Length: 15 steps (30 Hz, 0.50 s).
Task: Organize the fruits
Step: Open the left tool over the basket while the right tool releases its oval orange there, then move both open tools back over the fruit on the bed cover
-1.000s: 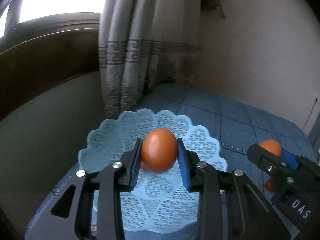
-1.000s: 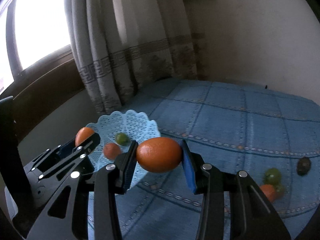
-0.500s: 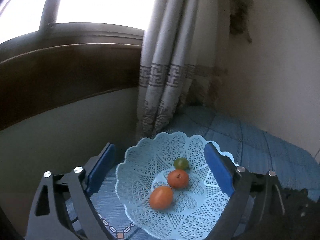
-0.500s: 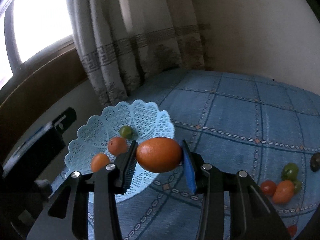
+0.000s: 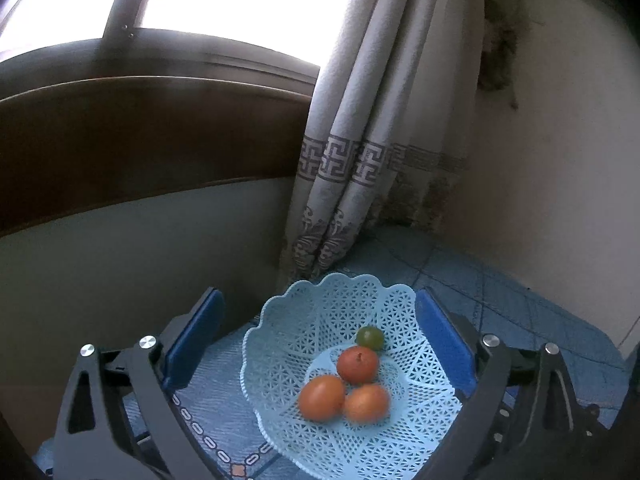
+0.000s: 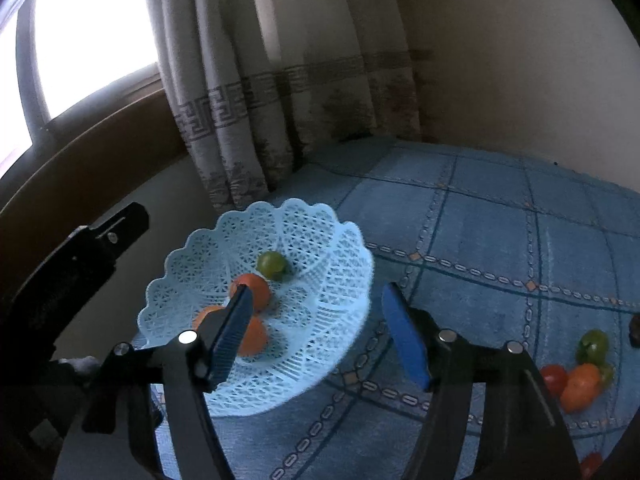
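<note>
A light blue lattice basket (image 5: 280,332) (image 6: 320,224) stands on the blue cloth by the curtain. In it lie a green fruit (image 5: 370,337) (image 6: 271,263) and three orange fruits (image 5: 357,365) (image 5: 321,397) (image 5: 366,403), packed close together. My left gripper (image 5: 318,298) is open and holds nothing, its blue pads on either side of the basket, above it. My right gripper (image 6: 317,289) is also open and bare, hovering over the basket's right half. Its left finger (image 6: 234,328) hides part of the orange fruits (image 6: 250,290).
Loose fruits lie on the cloth at the right: a green one (image 6: 594,346), a red one (image 6: 554,378), an orange one (image 6: 582,386). A dark object (image 6: 635,330) sits at the frame edge. The left gripper's body (image 6: 80,264) is left of the basket. The curtain (image 5: 360,160) and wall stand behind.
Both grippers have opened. The left one dropped its orange fruit into the basket and drew back; the right one then let go of its orange fruit, which now lies in the basket.
</note>
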Each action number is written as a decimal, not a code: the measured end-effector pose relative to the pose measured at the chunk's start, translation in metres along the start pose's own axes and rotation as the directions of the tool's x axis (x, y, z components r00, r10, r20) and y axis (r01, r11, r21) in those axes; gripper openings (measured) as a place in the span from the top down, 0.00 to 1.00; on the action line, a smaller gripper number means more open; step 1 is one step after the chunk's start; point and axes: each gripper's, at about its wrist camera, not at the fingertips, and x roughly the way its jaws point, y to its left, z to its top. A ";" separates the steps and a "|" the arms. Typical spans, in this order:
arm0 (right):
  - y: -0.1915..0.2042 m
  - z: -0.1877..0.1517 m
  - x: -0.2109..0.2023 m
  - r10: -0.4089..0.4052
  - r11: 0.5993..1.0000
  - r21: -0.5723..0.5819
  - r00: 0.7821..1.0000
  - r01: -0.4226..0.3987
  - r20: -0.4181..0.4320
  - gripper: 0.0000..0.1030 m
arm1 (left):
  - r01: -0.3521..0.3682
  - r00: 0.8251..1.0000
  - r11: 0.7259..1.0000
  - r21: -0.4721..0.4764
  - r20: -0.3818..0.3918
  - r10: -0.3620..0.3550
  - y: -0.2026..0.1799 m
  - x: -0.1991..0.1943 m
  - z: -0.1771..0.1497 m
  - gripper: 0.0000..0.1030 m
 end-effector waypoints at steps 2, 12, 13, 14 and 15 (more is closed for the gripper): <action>-0.005 -0.002 0.000 -0.008 1.000 0.016 1.000 0.008 -0.003 0.35 | 0.003 1.000 1.000 0.002 0.000 -0.003 -0.001 0.000 -0.001 0.05; -0.026 -0.008 -0.009 -0.063 0.996 0.058 0.998 0.063 0.002 0.35 | 0.028 1.000 0.999 0.039 -0.003 -0.028 -0.012 0.000 -0.006 0.05; -0.029 -0.009 -0.011 -0.069 0.996 0.064 0.998 0.069 0.003 0.35 | 0.032 0.999 0.999 0.042 -0.006 -0.031 -0.013 0.000 -0.006 0.05; -0.031 -0.009 -0.012 -0.073 0.995 0.068 0.997 0.072 0.004 0.35 | 0.034 0.999 0.998 0.045 -0.007 -0.034 -0.014 0.000 -0.006 0.05; -0.035 -0.010 -0.014 -0.081 0.994 0.076 0.997 0.081 0.004 0.35 | 0.036 0.999 0.998 0.048 -0.008 -0.036 -0.015 -0.001 -0.007 0.05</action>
